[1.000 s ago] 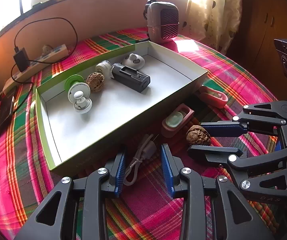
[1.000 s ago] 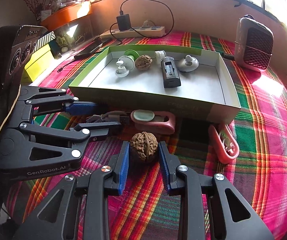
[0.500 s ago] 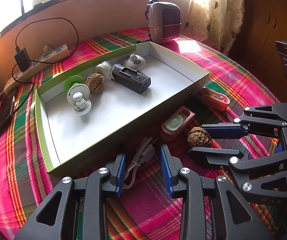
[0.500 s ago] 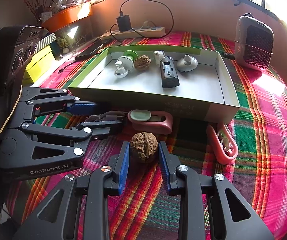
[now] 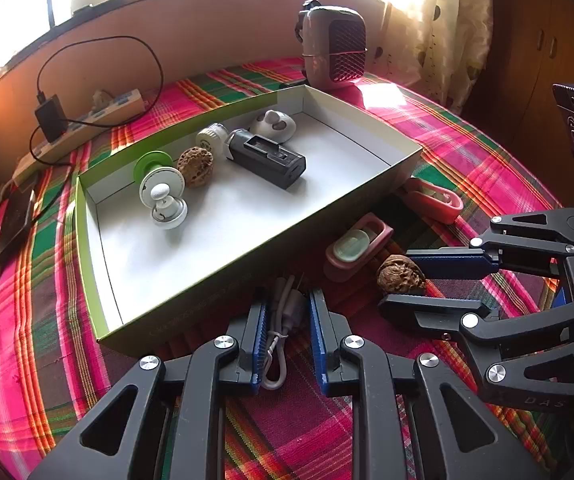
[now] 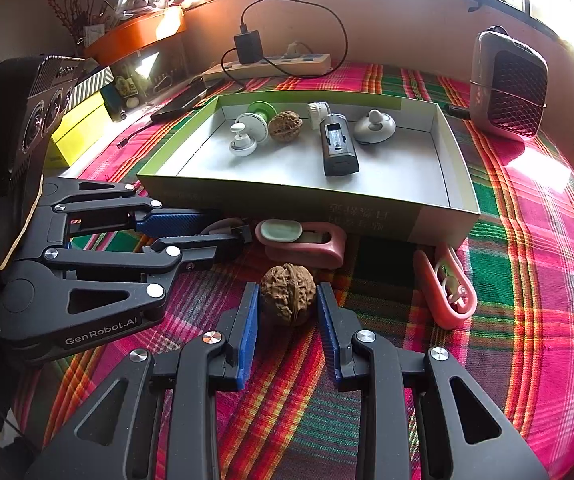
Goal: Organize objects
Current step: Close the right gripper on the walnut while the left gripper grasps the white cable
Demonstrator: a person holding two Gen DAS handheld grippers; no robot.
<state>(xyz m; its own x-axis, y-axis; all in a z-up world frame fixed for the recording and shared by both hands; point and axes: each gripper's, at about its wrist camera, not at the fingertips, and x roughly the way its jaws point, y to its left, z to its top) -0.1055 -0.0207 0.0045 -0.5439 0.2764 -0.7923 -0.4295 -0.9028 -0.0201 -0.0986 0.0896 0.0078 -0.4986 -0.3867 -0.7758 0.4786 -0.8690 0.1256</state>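
A white cable bundle with its plug [image 5: 285, 316] lies on the plaid cloth in front of the green-and-white box [image 5: 223, 276]. My left gripper [image 5: 288, 300] is closing on it, and both blue pads touch the plug's sides. In the right wrist view the left gripper [image 6: 227, 229] reaches in from the left with the cable [image 6: 223, 225] between its fingers. A brown walnut [image 6: 287, 300] rests on the cloth with my right gripper [image 6: 287, 292] shut on it. The left wrist view shows that walnut [image 5: 401, 278] between the right gripper's [image 5: 397, 280] fingers.
The box [image 6: 287, 200] holds a second walnut [image 6: 285, 126], a black device [image 6: 337, 146] and several small white and green items. A pink case [image 6: 303, 238] and a pink loop holder [image 6: 447, 288] lie in front of it. A small heater [image 5: 335, 48] and a power strip [image 5: 87, 124] stand behind.
The left gripper's jaws have come together from wide apart onto the cable bundle. The right gripper and its walnut have stayed as they were.
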